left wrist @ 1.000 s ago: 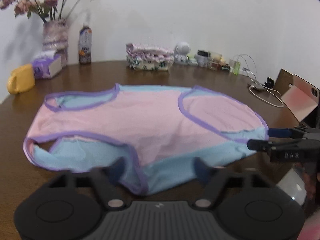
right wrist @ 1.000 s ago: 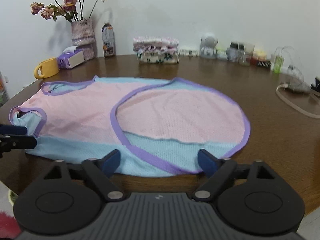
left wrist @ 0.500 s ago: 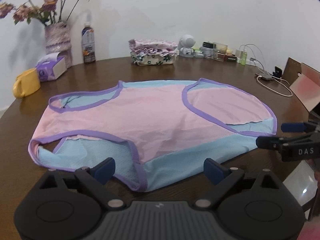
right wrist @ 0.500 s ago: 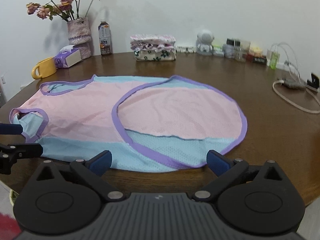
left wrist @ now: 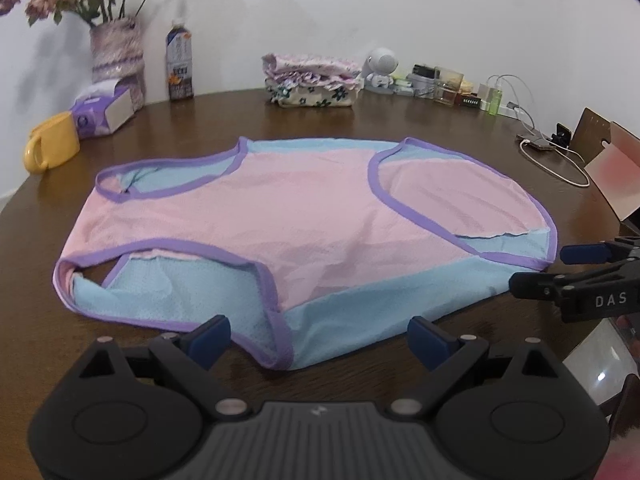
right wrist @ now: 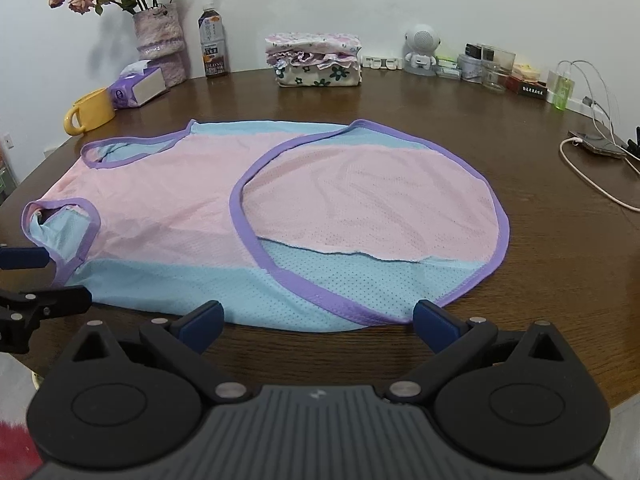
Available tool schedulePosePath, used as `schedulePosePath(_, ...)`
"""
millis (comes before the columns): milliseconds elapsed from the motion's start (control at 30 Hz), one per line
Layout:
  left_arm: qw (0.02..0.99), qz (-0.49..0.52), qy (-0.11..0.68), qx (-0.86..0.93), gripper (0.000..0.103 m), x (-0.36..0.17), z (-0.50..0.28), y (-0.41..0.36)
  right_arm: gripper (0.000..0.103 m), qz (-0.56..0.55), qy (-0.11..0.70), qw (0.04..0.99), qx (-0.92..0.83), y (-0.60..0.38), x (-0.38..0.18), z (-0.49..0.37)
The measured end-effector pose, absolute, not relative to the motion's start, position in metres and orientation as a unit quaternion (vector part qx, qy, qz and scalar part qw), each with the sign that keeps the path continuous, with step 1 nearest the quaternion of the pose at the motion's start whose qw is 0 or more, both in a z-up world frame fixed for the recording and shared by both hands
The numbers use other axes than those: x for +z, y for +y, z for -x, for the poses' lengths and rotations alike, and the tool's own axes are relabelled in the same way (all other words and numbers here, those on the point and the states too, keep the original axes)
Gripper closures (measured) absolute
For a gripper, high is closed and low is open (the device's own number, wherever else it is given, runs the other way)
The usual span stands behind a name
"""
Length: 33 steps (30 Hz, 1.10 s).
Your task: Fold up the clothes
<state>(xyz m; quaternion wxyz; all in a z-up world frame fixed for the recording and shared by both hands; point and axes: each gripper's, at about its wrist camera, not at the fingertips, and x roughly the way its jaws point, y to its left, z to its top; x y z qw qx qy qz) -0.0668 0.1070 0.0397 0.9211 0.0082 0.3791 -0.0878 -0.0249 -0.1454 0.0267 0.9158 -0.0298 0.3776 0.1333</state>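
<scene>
Two views. Left wrist: pink/blue vest lies flat on brown table, near hem just ahead of left gripper, jaws wide, nothing btwn. Right gripper at vest's right edge. Right wrist: right gripper spread wide, empty, vest's blue hem just beyond fingertips. Folded clothes stack by wall.

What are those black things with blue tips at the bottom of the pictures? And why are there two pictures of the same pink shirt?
Those are grabbers that a person holds, one in each hand. Each carries a camera, so you get two views. The left gripper and right gripper are both open and hold nothing. A pink and blue vest with purple edging lies flat on the brown table, waiting to be folded. At the back are a pile of folded clothes, a yellow mug, a bottle and a vase of flowers.
</scene>
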Motion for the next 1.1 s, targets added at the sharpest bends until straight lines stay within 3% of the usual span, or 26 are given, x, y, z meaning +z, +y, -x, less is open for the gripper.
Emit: schedulePosePath(1100,0.912,0.020,0.403,-0.075,0.008,0.031,0.058,0.119,0.000,0.033,0.390,0.908,0.147,-0.138,0.025,0.015)
